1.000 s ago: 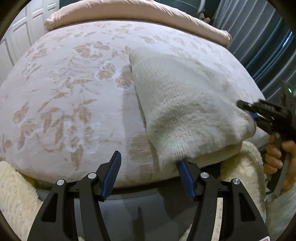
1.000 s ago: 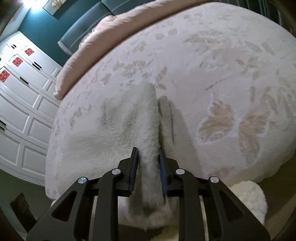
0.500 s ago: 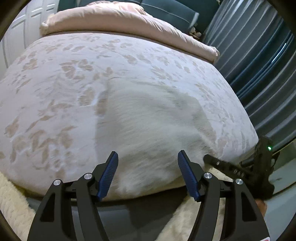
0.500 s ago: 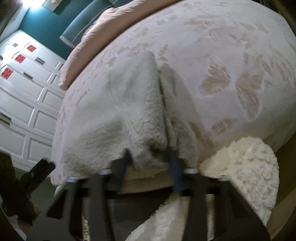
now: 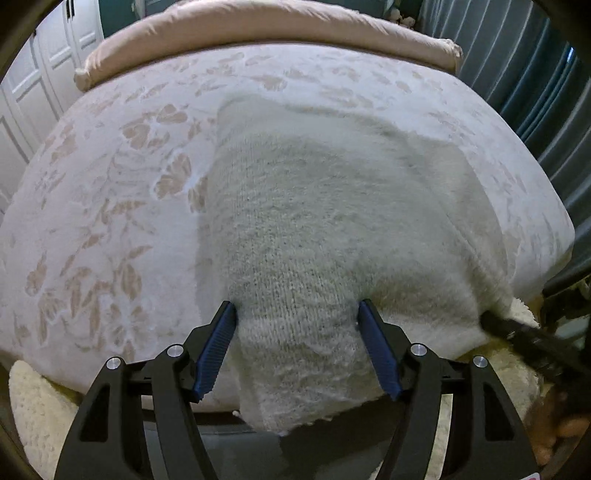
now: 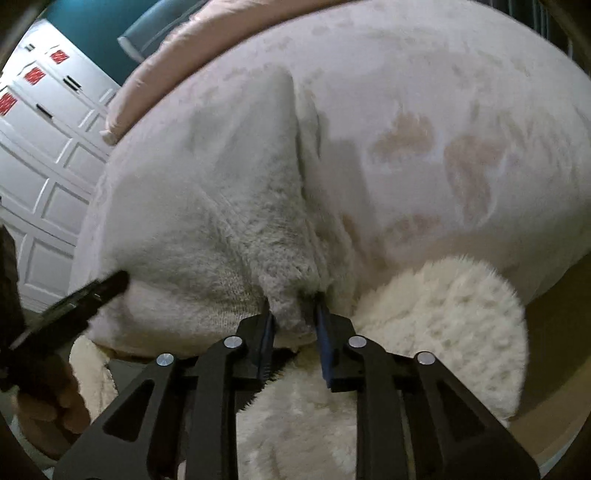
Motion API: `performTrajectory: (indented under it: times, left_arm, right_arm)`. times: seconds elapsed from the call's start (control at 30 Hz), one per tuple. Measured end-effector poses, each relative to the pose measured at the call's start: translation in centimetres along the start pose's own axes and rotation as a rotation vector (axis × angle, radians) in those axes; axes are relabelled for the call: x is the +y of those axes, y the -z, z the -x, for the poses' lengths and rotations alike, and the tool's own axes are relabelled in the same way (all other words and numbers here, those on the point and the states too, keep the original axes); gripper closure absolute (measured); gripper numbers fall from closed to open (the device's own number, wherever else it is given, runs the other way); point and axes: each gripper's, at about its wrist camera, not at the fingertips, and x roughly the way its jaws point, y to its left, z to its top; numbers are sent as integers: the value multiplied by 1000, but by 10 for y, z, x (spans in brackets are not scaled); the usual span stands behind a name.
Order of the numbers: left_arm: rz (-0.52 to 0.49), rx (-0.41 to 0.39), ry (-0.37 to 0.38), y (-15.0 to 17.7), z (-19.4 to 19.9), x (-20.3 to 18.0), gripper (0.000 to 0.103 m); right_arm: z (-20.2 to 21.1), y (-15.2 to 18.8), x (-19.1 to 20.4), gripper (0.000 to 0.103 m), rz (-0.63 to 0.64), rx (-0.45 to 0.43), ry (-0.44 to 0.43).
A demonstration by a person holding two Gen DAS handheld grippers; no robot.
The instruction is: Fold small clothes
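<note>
A cream knitted sweater (image 5: 332,206) lies on the bed and hangs over its near edge. My left gripper (image 5: 297,347) is open, with its blue pads on either side of the sweater's near left corner. My right gripper (image 6: 293,328) is shut on a bunched fold of the sweater (image 6: 236,206) at its near right edge. The right gripper also shows in the left wrist view (image 5: 524,336) at the sweater's right corner. The left gripper shows in the right wrist view (image 6: 92,295) at the left.
The bed has a pale floral cover (image 5: 103,206) and a rolled pink duvet (image 5: 258,22) at its far end. A fluffy cream rug (image 6: 436,325) lies below the bed edge. White cupboard doors (image 6: 40,147) stand left, dark curtains (image 5: 535,74) right.
My left gripper has moved in onto the sweater's near left corner, still open. My right gripper stays shut on the sweater and has dropped to the bed edge. The sweater has spread flatter.
</note>
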Motion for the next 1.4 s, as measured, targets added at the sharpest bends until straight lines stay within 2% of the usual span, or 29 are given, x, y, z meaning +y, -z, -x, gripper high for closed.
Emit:
performTrajectory:
  times: [0.17,0.23,0.3,0.33,0.4,0.47,0.57,0.6,0.63,0.67,0.7,0.77,0.83,0.87,0.93,0.97,1.0,1.03,1.2,1.23,1.3,1.4]
  left_arm:
    - [3,-2,-18,0,-2,-1,35]
    - [0,-4,-27,1,-2,-4,35]
    - [-1,-9,-33,2,-2,-6,35]
    - [0,-9,-34,2,-2,-6,35]
    - [2,-6,-35,2,-2,-6,35]
    - [2,-6,-37,1,-3,-6,34]
    - [4,-3,-41,1,-3,-5,34]
    - [4,-2,-42,1,-3,-5,34]
    - [4,-1,-44,1,-3,-5,34]
    - [5,1,-48,0,-4,-5,34]
    - [7,3,-49,0,-4,-4,34]
    - [14,3,-48,0,-5,-3,34]
    - [18,4,-47,-1,-5,-3,33]
    - [23,5,-46,-1,-6,-2,33]
    - [30,10,-43,-2,-7,-1,31]
    - [28,12,-44,-2,-8,-1,31]
    - [26,13,-45,-2,-9,0,30]
    - [25,16,-45,-2,-9,0,30]
    - [28,18,-48,-2,-11,0,30]
    - [29,18,-48,-2,-11,0,29]
    - [30,19,-49,-2,-11,0,29]
    - [28,17,-49,-2,-11,0,29]
  right_arm:
    - [28,-19,-6,75,-52,-75,-72]
    - [35,-35,-8,65,-63,-129,-75]
    - [33,-54,-4,63,-50,-169,-61]
    - [29,-66,-2,57,-49,-187,-50]
    - [16,-87,1,50,-60,-190,-61]
    - [-5,-105,4,50,-64,-165,-66]
    - [-28,-126,19,50,-3,-122,-46]
    - [-33,-132,21,59,11,-108,-45]
    - [-37,-136,25,81,23,-96,-44]
    - [-37,-140,30,91,38,-89,-51]
    - [-33,-143,33,93,39,-104,-66]
    - [-13,-146,37,94,33,-190,-133]
    - [0,-146,36,94,26,-244,-163]
    - [-5,-146,33,94,28,-239,-146]
    - [-26,-144,27,94,34,-188,-76]
    - [-50,-140,20,94,32,-122,-17]
    - [-66,-138,14,93,22,-70,6]
    - [-72,-134,9,93,2,-55,1]
    - [-18,-113,8,87,-16,-148,-53]
    - [-8,-106,7,82,-15,-157,-57]
    - [11,-83,2,72,-31,-167,-68]
    - [24,-43,-1,68,-35,-131,-75]
